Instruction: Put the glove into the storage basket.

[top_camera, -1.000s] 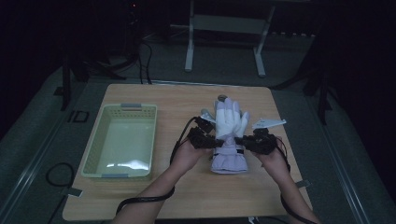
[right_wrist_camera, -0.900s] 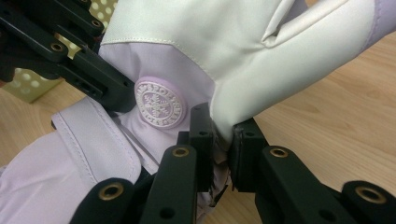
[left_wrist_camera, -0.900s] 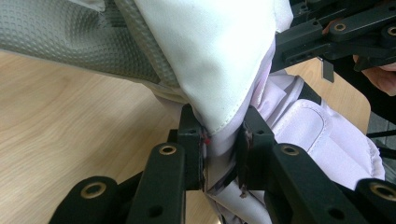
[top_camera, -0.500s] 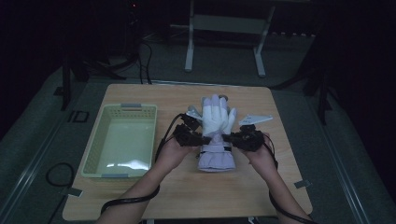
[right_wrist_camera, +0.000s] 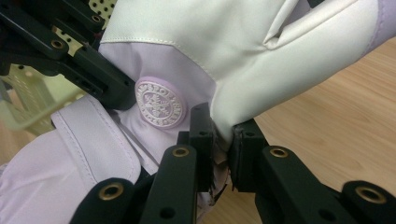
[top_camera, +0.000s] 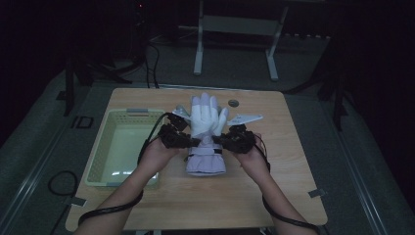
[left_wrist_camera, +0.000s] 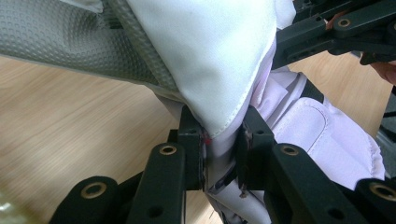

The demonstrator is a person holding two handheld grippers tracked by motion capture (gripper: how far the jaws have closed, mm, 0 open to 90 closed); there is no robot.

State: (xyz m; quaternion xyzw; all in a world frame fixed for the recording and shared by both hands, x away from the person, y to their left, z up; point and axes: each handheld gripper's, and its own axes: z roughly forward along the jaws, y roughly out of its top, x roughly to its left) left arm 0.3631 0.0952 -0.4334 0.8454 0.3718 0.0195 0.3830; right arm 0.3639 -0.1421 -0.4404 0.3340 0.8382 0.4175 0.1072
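High view: your left tool (top_camera: 182, 139) and right tool (top_camera: 229, 140) flank a white-and-lilac glove (top_camera: 205, 134) at its wrist, one on each side. The glove lies near the middle of the wooden surface (top_camera: 274, 166), fingers pointing away from you, cuff toward you. A pale green basket (top_camera: 100, 156) sits just left of your left hand (top_camera: 155, 152); a small round thing (top_camera: 234, 103) lies beyond the glove — too small to tell what it is.

Left gripper view: your left tool (left_wrist_camera: 223, 147) is clamped on the glove (left_wrist_camera: 210, 60) — the white panel's stitched edge and lilac cloth sit pinched between the jaws. The right tool (left_wrist_camera: 336, 35) shows at upper right, against the glove's far side.

Right gripper view: your right tool (right_wrist_camera: 222, 135) is closed on a fold of the glove (right_wrist_camera: 252, 56), just beside a round lilac badge (right_wrist_camera: 161, 103). The left tool (right_wrist_camera: 109, 79) presses in from the other side, with the basket (right_wrist_camera: 28, 100) behind it.
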